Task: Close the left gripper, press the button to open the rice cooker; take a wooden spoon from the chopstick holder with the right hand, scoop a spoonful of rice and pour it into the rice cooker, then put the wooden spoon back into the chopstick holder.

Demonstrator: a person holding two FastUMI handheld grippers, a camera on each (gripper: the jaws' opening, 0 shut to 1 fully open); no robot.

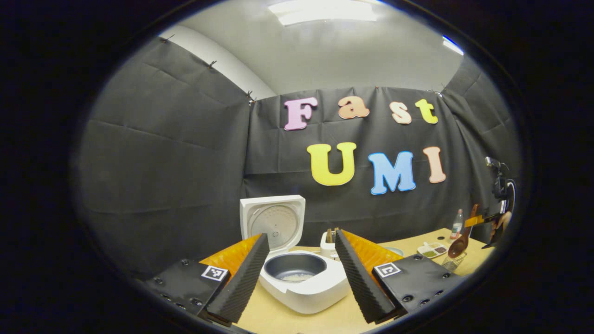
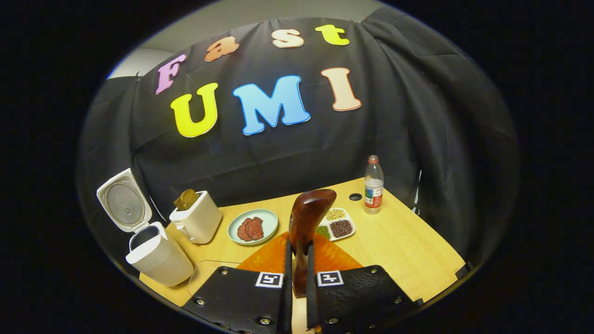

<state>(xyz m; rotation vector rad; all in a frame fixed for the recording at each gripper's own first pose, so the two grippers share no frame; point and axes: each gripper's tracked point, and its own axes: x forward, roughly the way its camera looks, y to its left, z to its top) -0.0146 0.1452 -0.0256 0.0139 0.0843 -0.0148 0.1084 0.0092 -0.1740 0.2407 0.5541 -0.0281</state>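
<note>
The white rice cooker [image 1: 306, 290] stands on the table with its lid [image 1: 274, 222] up, and a little white rice lies in the dark inner pot [image 1: 295, 268]. My left gripper [image 1: 301, 237] hovers open just before it, one finger on either side of the pot. The white chopstick holder [image 1: 327, 246] sits right behind the cooker. Far to the right, my right gripper [image 1: 487, 220] holds the wooden spoon [image 1: 459, 243] in the air. In the right gripper view, my right gripper [image 2: 297, 260] is shut on the spoon [image 2: 307, 218], bowl pointing away, above the table. The cooker [image 2: 158, 260] and holder [image 2: 197, 222] stand at the left.
A pale plate of red meat [image 2: 253, 226] and a small compartment tray of grains [image 2: 338, 222] lie mid-table beyond the spoon. A water bottle [image 2: 373, 185] stands at the back right beside a round hole [image 2: 355, 196]. A clear mat [image 2: 206, 273] lies near the cooker.
</note>
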